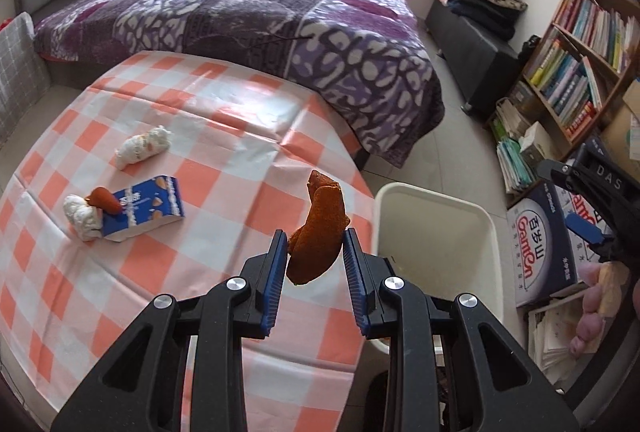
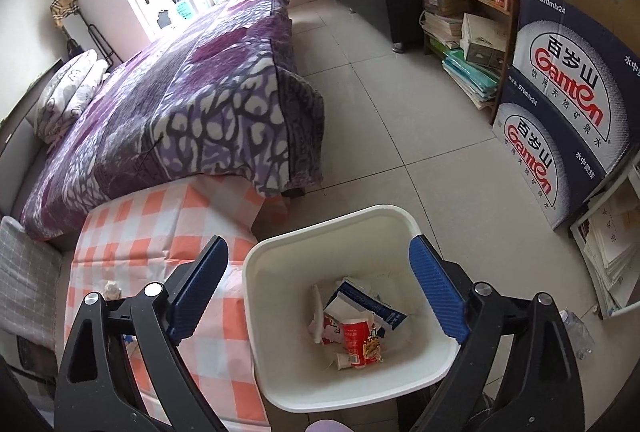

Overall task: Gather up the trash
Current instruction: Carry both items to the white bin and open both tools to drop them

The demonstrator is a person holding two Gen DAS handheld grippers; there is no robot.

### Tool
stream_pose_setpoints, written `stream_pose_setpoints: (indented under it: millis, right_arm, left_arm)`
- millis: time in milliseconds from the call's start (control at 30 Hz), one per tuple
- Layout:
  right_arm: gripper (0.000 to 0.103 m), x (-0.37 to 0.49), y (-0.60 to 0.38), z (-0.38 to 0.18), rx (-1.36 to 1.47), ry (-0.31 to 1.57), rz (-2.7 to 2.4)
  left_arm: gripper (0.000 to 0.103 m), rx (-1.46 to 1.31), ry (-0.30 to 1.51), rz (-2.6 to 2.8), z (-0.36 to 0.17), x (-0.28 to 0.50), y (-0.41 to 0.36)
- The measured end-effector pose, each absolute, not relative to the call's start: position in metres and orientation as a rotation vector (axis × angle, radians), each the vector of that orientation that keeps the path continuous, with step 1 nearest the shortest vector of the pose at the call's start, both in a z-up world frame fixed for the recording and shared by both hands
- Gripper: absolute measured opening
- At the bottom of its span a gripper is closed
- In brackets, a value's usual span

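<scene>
My left gripper [image 1: 316,248] is shut on a curled orange peel [image 1: 320,224], held above the right edge of the orange-and-white checked table [image 1: 224,120]. On the cloth to the left lie a blue carton [image 1: 148,208], a second peel piece [image 1: 105,199] and two crumpled white tissues [image 1: 142,146] [image 1: 82,216]. A white bin [image 1: 436,200] stands on the floor right of the table. My right gripper [image 2: 319,243] hangs open and empty over the bin [image 2: 332,220]. In the bin lie a red cup [image 2: 356,340] and a blue carton [image 2: 372,304]. The right gripper [image 1: 568,198] also shows at the right edge of the left wrist view.
A bed with a purple patterned blanket [image 1: 260,12] runs behind the table. To the right stand a bookshelf [image 1: 580,72] and stacked blue water boxes [image 2: 568,104], with piles of paper on the floor. Tiled floor [image 2: 380,92] lies between bed and shelf.
</scene>
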State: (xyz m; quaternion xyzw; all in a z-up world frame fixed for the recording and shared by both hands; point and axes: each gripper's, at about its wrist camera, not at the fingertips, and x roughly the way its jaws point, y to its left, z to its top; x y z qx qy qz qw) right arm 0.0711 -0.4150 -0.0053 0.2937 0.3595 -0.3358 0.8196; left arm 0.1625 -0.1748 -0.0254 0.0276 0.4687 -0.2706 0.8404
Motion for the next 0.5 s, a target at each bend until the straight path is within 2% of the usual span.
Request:
stream_pose_setpoints:
  millis: [367,400,433,467,500]
  right_arm:
    - [0.091,0.059,-0.437,-0.006,0.670,0.749,-0.731]
    - [0.091,0.059,-0.438,-0.006,0.677,0.748,-0.734]
    - [0.091,0.059,-0.439,-0.006,0.681,0.747,-0.736]
    - [0.091,0.059,-0.440,-0.006,0.684,0.746,-0.736]
    - [0.091,0.060,-0.440,-0.006,0.685,0.745,-0.735]
  left_arm:
    - [0.033,0.028,1.073,-0.797,-0.047,0.140,-0.243]
    - [0.038,0.009,1.078,-0.821,-0.047,0.140,-0.246]
    - [0.054,-0.005,1.086,-0.837,-0.048,0.139,-0.248]
    - [0.064,-0.015,1.088,-0.841,-0.048,0.139,-0.249]
    - [0.065,-0.019,1.084,-0.843,-0.047,0.138,-0.249]
